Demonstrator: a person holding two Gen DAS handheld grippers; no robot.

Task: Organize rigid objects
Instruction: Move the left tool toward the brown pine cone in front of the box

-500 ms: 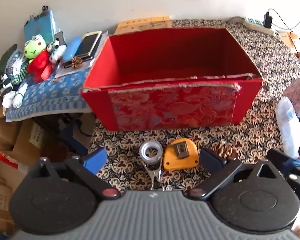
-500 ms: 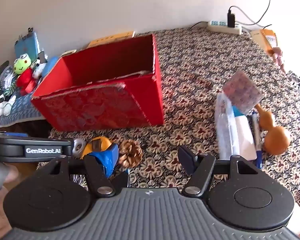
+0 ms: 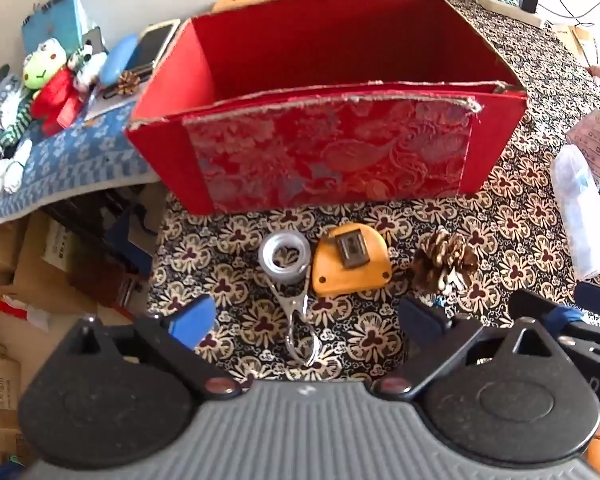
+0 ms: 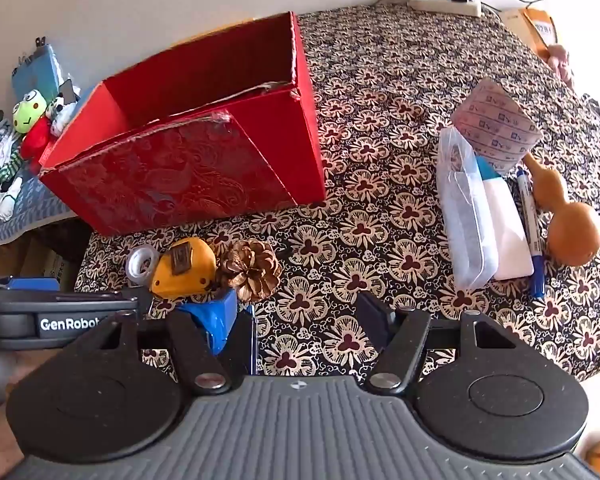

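An open red box [image 3: 332, 160] stands on the patterned tablecloth [image 3: 512, 232]. In front of it lie a clear tape roll [image 3: 284, 256], an orange tape measure [image 3: 350, 260], a pine cone [image 3: 446, 260] and a metal clip [image 3: 300, 320]. My left gripper [image 3: 306, 320] hovers open over the clip, with nothing pressed by its pads. In the right wrist view the box [image 4: 188, 160], tape roll [image 4: 142, 262], tape measure [image 4: 184, 268] and pine cone [image 4: 250, 268] sit at the left. My right gripper [image 4: 308, 328] is open over bare cloth, just right of the pine cone.
To the right lie a plastic bag [image 4: 464, 208], a white box [image 4: 504, 236], a blue marker [image 4: 530, 232], a gourd [image 4: 568, 220] and a patterned packet [image 4: 496, 128]. Plush toys [image 3: 48, 80] sit left of the box. A power strip [image 4: 444, 0] lies at the back.
The left gripper has come closer to the box and the small items, which now sit larger and higher in its view. The pine cone is no longer hidden by its finger. The right gripper shifted slightly.
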